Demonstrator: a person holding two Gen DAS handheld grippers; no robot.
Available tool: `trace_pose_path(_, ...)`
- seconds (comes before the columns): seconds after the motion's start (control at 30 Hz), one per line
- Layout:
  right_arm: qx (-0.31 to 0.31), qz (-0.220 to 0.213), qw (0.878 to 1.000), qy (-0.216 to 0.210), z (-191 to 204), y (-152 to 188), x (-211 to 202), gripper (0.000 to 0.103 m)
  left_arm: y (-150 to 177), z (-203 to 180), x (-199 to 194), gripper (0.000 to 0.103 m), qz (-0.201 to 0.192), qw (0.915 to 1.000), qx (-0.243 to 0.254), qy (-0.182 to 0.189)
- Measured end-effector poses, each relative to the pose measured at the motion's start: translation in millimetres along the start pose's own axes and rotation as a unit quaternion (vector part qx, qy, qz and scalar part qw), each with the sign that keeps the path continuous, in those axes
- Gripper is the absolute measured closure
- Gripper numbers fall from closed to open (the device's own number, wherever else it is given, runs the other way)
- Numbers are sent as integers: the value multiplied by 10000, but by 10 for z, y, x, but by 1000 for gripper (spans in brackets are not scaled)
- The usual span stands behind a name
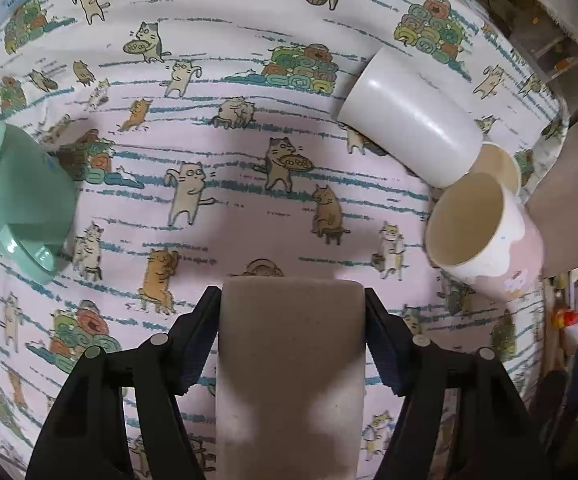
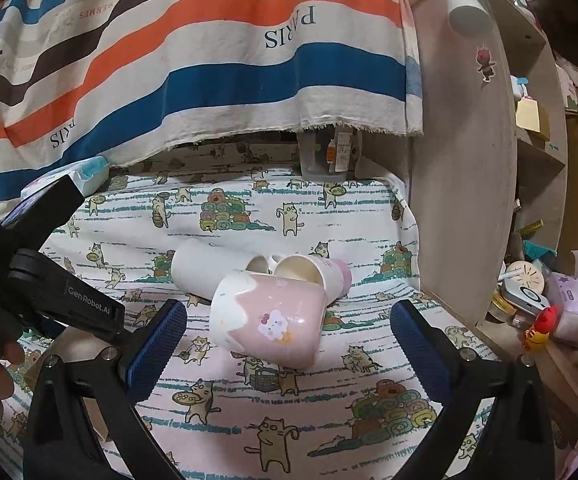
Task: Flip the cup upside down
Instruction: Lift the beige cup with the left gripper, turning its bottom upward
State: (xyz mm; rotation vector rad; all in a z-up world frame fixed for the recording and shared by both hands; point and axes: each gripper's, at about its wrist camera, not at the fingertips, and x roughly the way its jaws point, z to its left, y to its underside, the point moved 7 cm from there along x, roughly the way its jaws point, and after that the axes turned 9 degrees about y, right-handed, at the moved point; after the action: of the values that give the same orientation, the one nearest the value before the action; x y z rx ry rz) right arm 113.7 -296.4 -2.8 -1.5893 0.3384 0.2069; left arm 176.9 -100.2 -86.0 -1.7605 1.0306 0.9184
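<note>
Between the left hand-held gripper [image 1: 291,340] pads, a grey cup [image 1: 289,368] is clamped.
Right hand-held gripper [image 2: 289,344] is held wide open, empty; slippage may be caused by turning.

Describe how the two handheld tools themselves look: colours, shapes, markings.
The left tool and the right tool are black plastic, each with two angular fingers, round silver pivot pins and ribbed blue pads. In the right wrist view, the left tool's body carries white "GenRobot.AI" lettering. No cables show.
</note>
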Motion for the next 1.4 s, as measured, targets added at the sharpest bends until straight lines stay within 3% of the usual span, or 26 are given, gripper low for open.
trace_pose_path(0.37, 136, 157, 9998, 65, -68, 16, 71, 0, 26, -173, -419, 36, -638, 9963, 563, 82)
trace_pose_path(0.5, 61, 89, 9999, 40, -34, 14, 43, 1, -8, -254, -649, 37, -1071, 9916, 724, 77)
trace_pose_path(0.67, -118, -47, 9999, 23, 45, 0, -9, 1, 22, -336, -720, 37, -1247, 9867, 1037, -47)
trace_pose_path(0.97, 46, 103, 9999, 41, -23, 11, 49, 1, 62, -375, -748, 37, -1732, 9752, 1365, -181)
trace_pose_path(1.17, 41, 102, 9999, 38, -29, 13, 53, 1, 31, -340, -907, 37, -2460, 9564, 1532, -374)
trace_pose_path(1.4, 30, 92, 9999, 42, -25, 12, 52, 0, -9, -241, -936, 37, -2818, 9440, 1648, -478)
